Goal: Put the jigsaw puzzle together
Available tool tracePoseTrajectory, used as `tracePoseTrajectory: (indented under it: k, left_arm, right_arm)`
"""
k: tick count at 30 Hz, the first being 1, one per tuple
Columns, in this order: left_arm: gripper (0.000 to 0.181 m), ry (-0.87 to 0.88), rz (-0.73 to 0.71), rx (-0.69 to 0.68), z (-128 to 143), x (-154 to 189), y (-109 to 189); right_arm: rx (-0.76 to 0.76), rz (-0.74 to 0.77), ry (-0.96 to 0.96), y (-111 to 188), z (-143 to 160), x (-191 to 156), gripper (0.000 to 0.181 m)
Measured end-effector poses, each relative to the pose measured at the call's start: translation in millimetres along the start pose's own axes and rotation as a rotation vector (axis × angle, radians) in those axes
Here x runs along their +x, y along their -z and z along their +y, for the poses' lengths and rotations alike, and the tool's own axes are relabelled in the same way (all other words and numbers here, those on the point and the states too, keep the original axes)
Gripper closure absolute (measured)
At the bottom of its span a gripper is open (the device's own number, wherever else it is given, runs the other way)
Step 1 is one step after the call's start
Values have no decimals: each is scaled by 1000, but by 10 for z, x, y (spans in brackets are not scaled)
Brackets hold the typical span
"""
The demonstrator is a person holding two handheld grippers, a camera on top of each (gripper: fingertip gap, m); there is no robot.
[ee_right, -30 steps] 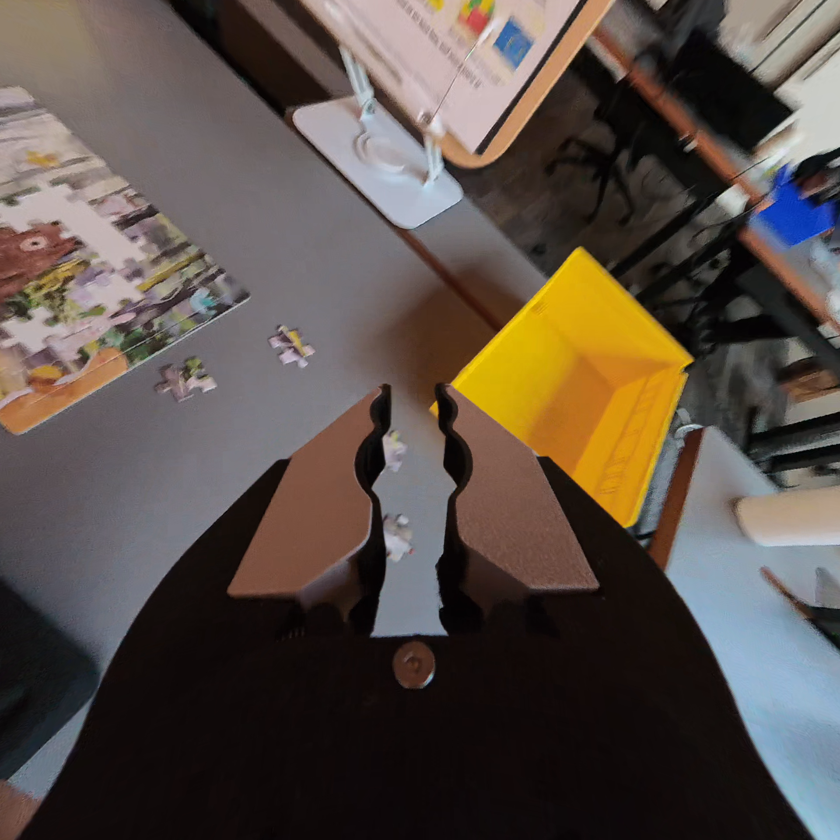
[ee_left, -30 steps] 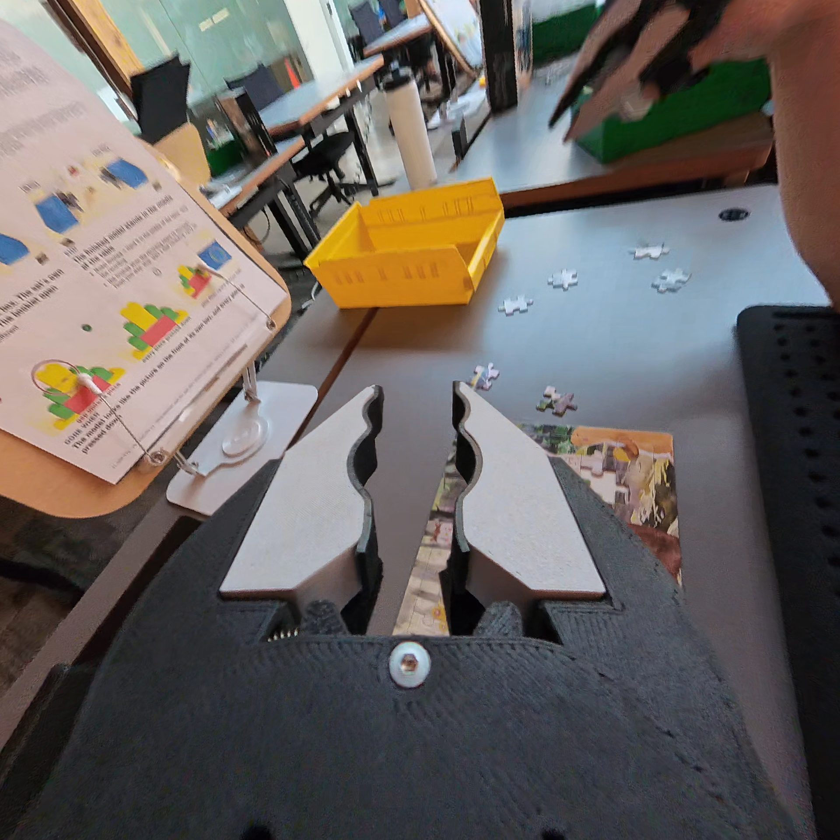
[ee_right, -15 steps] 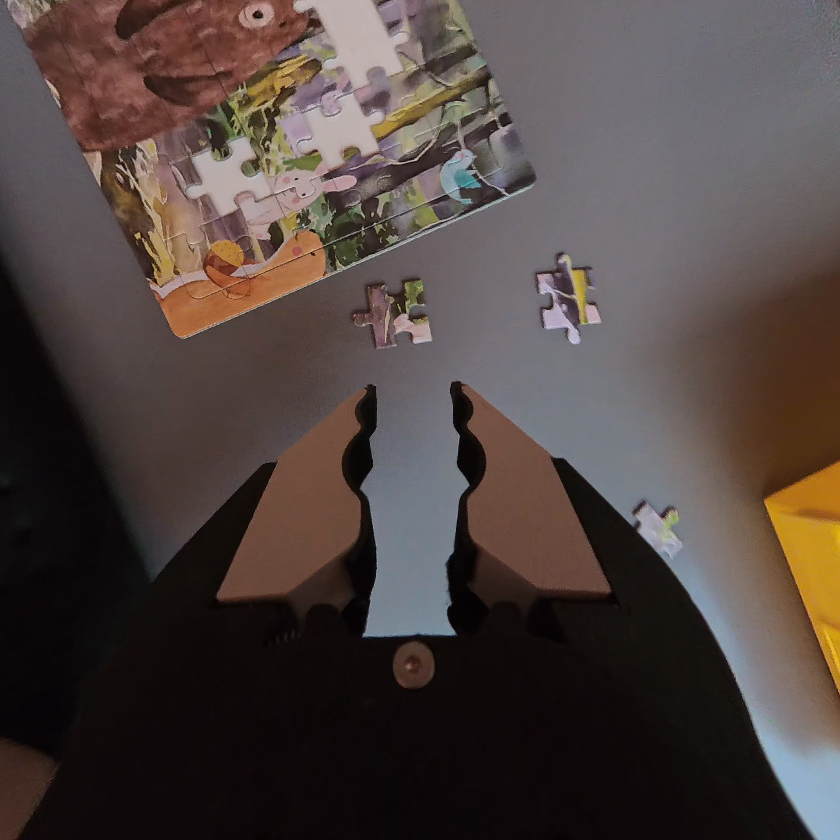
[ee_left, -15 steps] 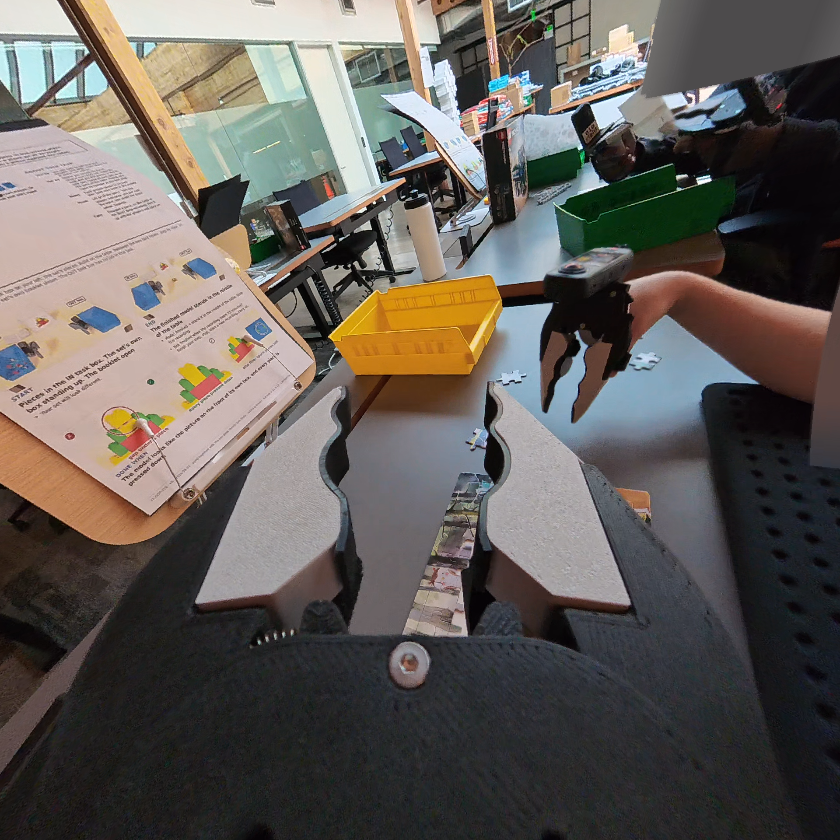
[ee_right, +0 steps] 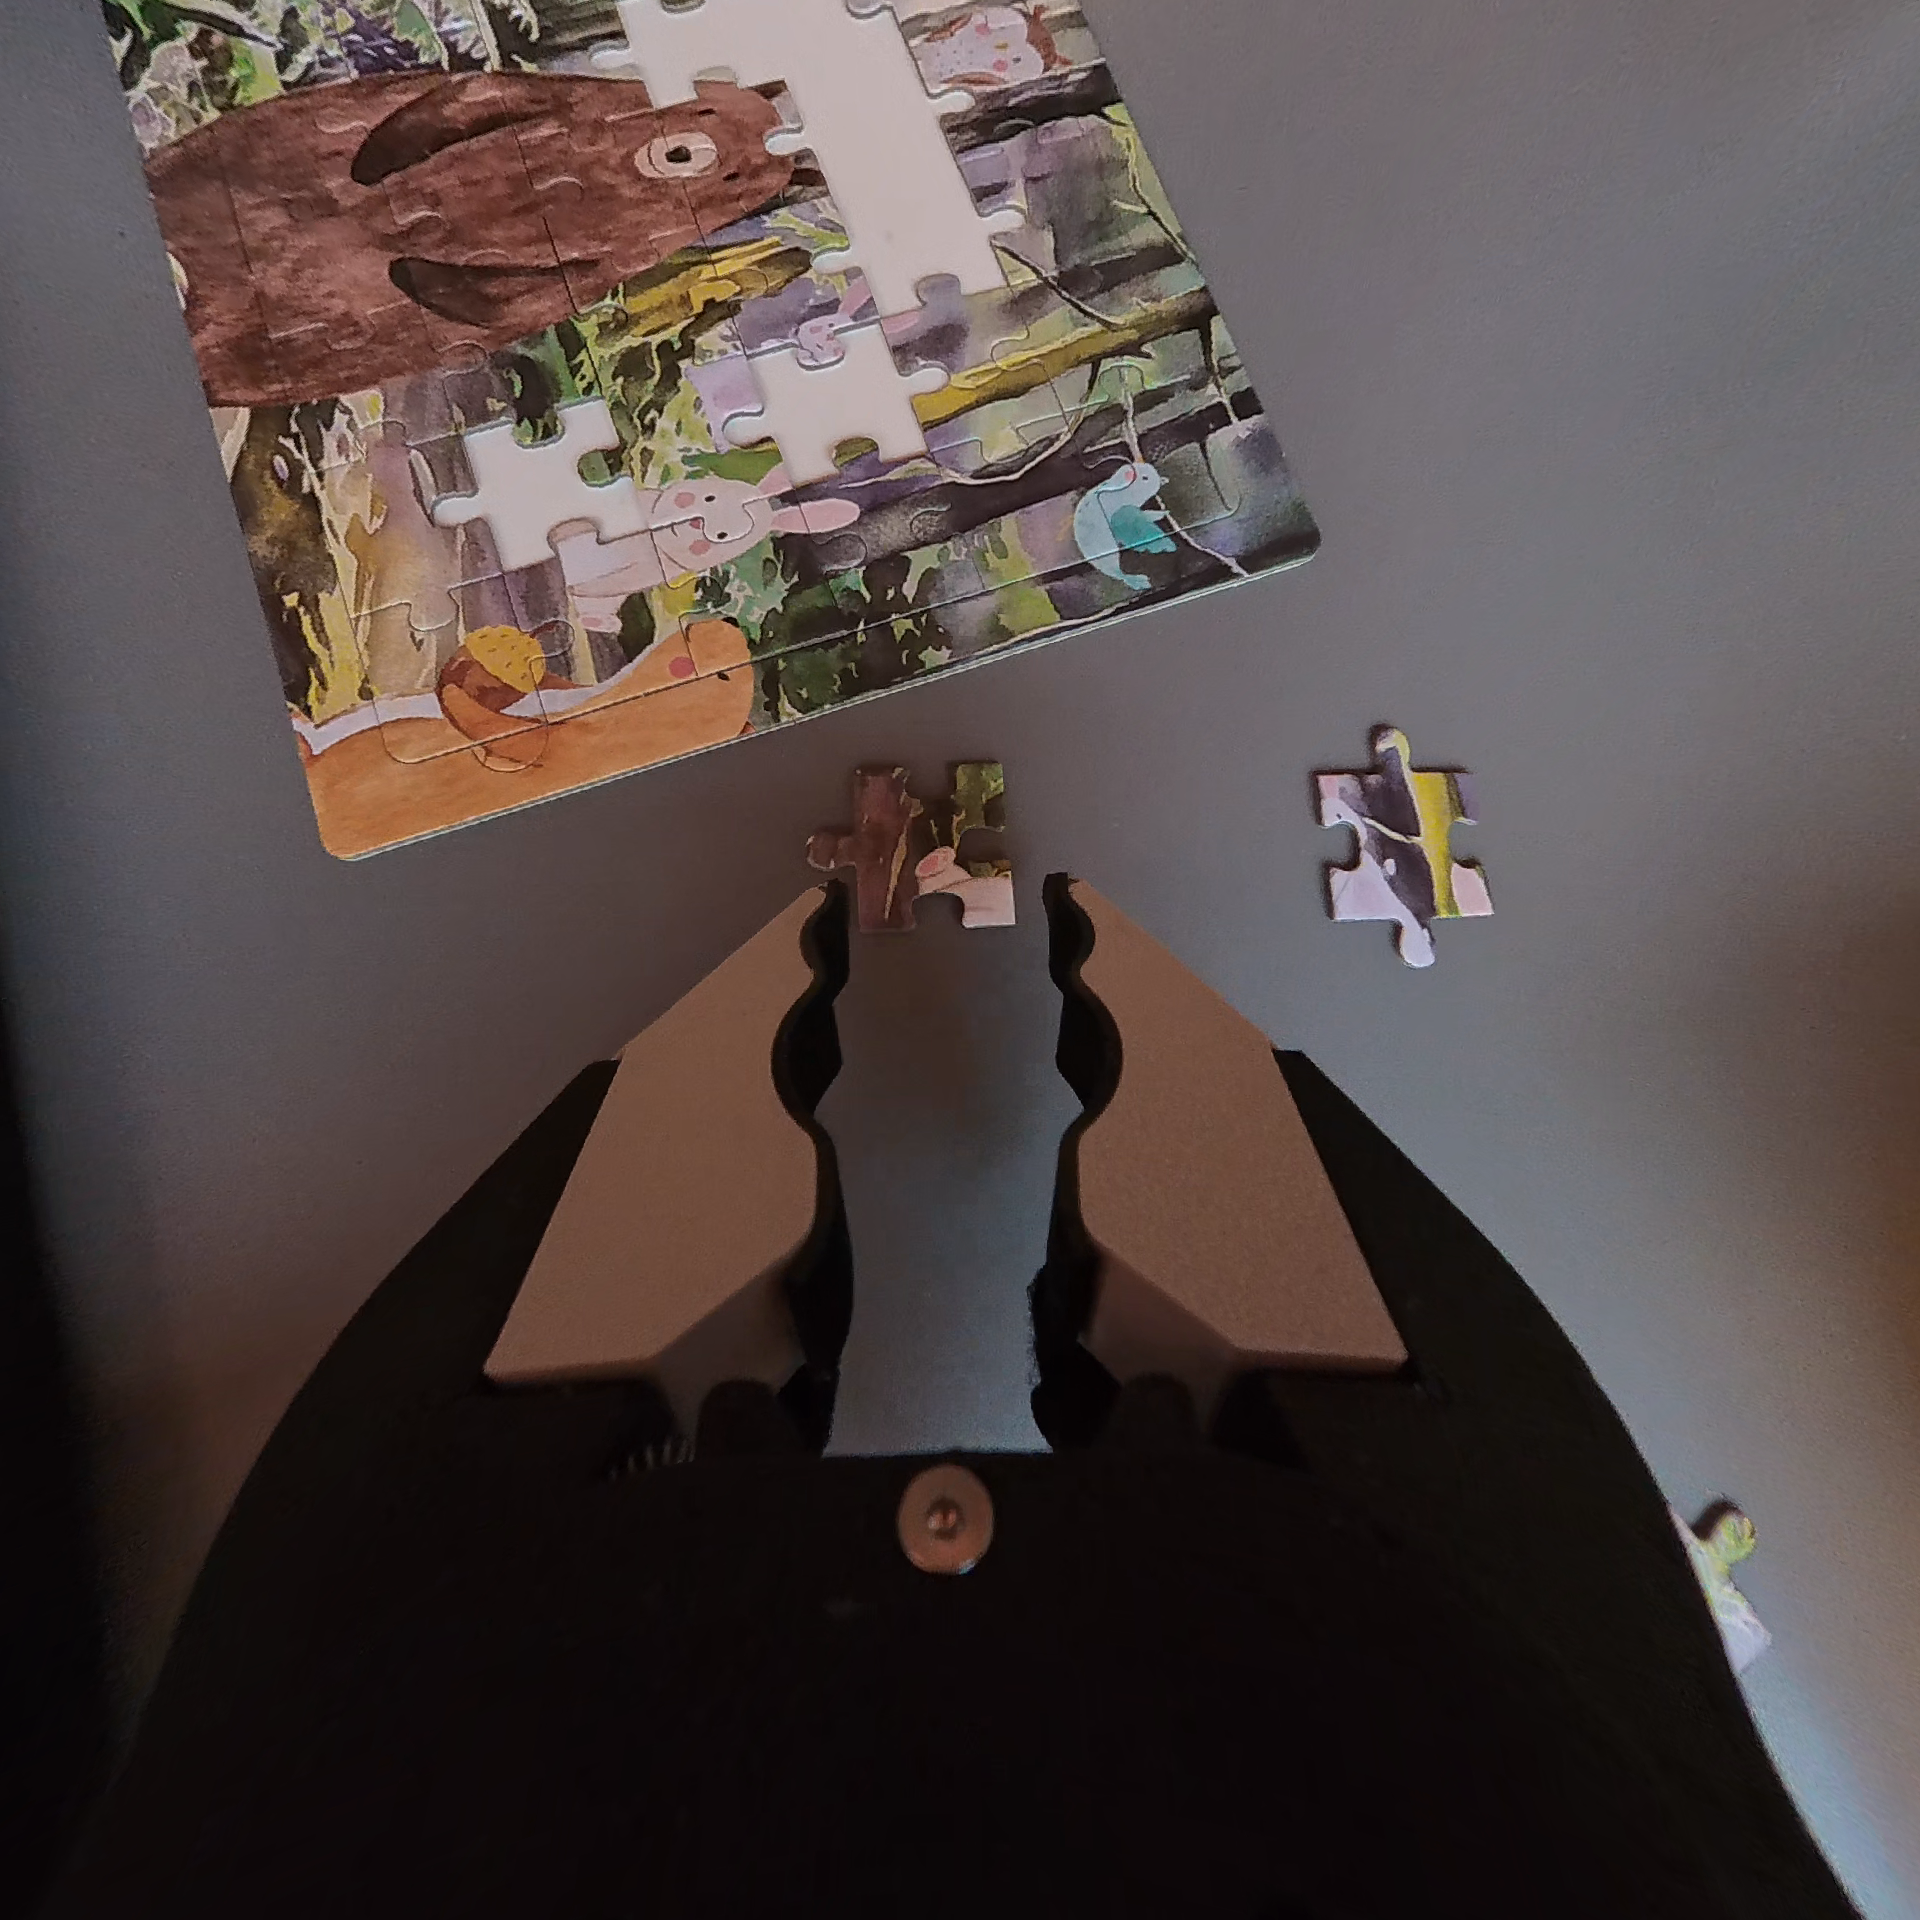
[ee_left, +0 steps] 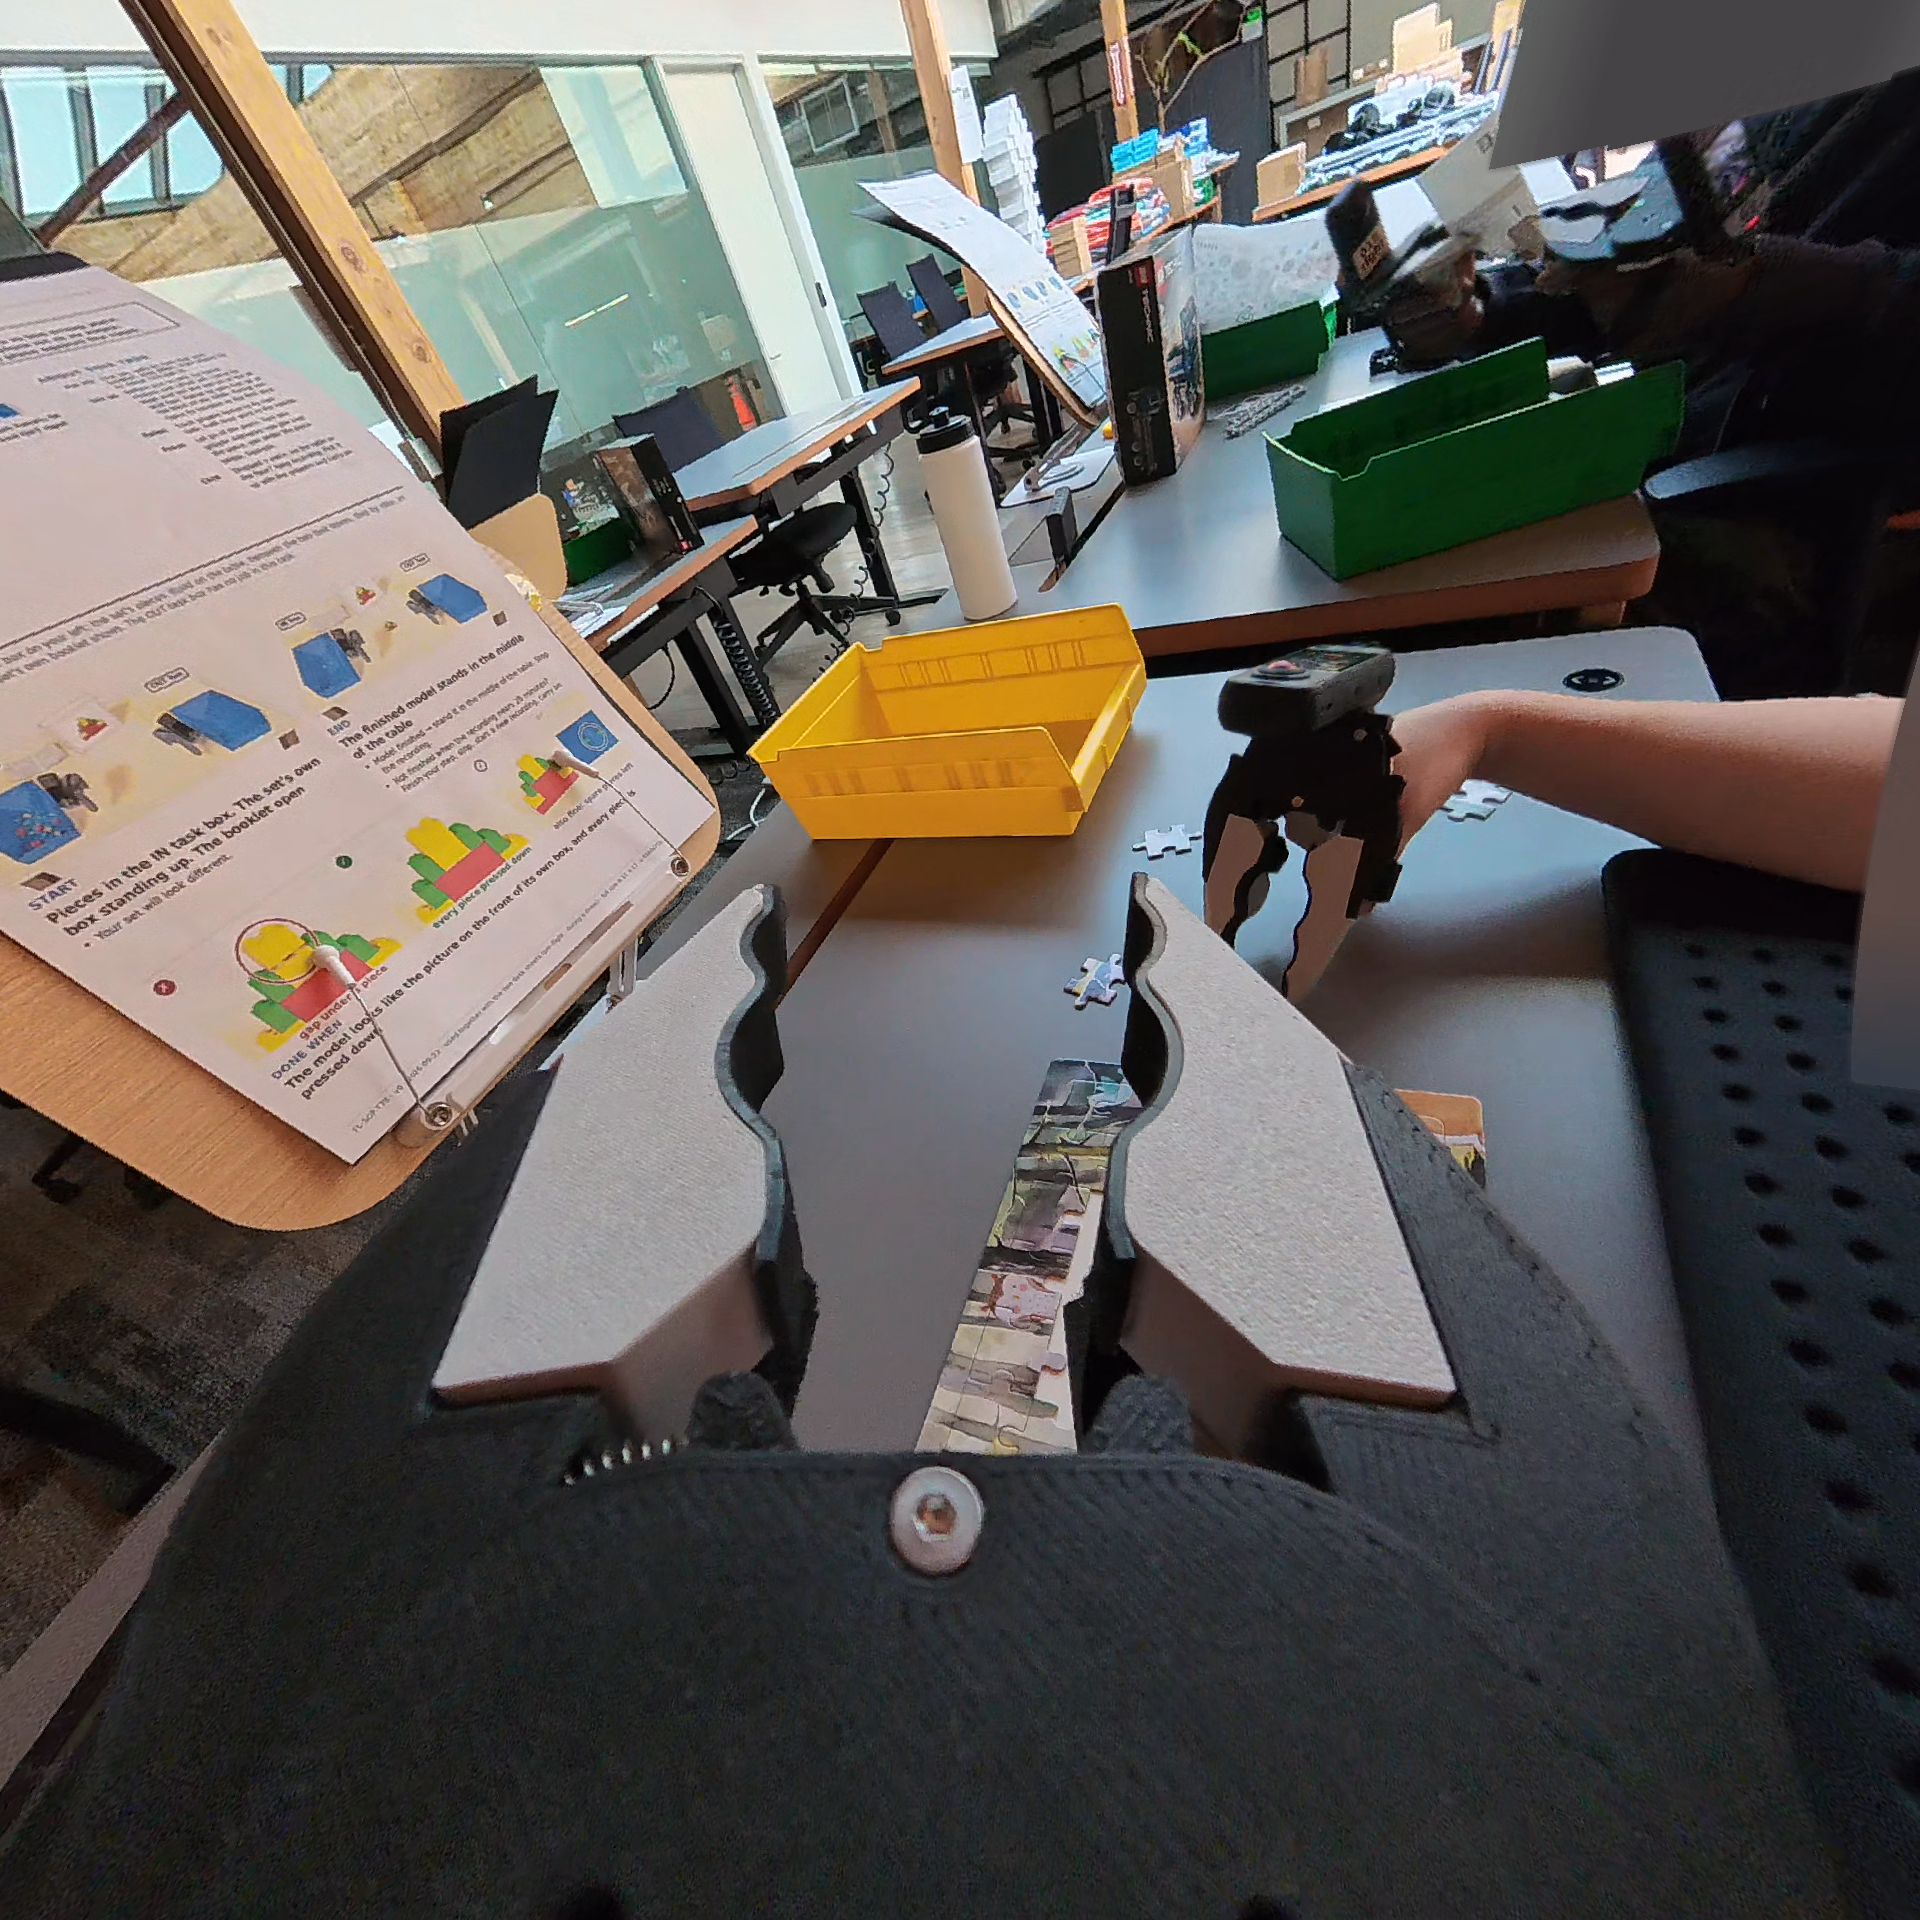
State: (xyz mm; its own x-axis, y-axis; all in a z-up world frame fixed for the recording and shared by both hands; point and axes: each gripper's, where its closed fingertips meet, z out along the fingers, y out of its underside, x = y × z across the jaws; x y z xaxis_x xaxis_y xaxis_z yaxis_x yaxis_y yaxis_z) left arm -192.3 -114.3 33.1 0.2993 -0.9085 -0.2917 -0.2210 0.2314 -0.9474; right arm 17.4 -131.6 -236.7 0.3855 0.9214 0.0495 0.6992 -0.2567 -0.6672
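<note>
The partly built jigsaw puzzle [ee_right: 727, 416] lies flat on the grey table, with several white gaps. A loose brown-and-green piece [ee_right: 920, 847] lies just below its edge, right at the tips of my right gripper [ee_right: 945, 899], which is open and empty above the table. A purple-and-yellow piece [ee_right: 1403, 847] lies to the right. My left gripper [ee_left: 951, 914] is open and empty over the puzzle's left edge [ee_left: 1039, 1247]. The right gripper also shows in the left wrist view [ee_left: 1283, 935], pointing down at the table.
A yellow bin [ee_left: 956, 727] stands at the table's far left. An instruction sheet on a wooden stand [ee_left: 312, 779] leans at the left. More loose pieces [ee_left: 1169, 840] lie near the bin. A black perforated mat [ee_left: 1787, 1195] lies at the right. A person's forearm [ee_left: 1662, 769] reaches in. The right tips stand about 7 cm off the purple-and-yellow piece [ee_right: 1403, 847]. It turns up in the left wrist view [ee_left: 1098, 979] as well. My right gripper is the nearer one to the partly built jigsaw puzzle [ee_right: 727, 416]: about 11 cm, against 30 cm.
My right gripper has swung from the yellow bin to the puzzle and dropped close to the brown-and-green piece. My left gripper has opened wider and tilted up.
</note>
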Motion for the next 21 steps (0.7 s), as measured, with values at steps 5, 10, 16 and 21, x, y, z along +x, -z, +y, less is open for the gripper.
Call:
tracePoseTrajectory:
  k: [5, 10, 16, 21]
  left_arm:
    - [116, 3, -4, 5, -6, -14, 17]
    - [116, 3, -2, -9, 20, -14, 2]
    - [116, -11, 3, -25, 38, 11, -9]
    - [116, -10, 4, -32, 54, 8, -15]
  right_arm:
    - [-24, 2, -11, -45, 35, 3, 147]
    - [-18, -38, -57, -47, 45, -16, 152]
    - [-15, -32, -42, -8, 32, -8, 153]
    - [92, -52, 33, 134, -460, -270, 153]
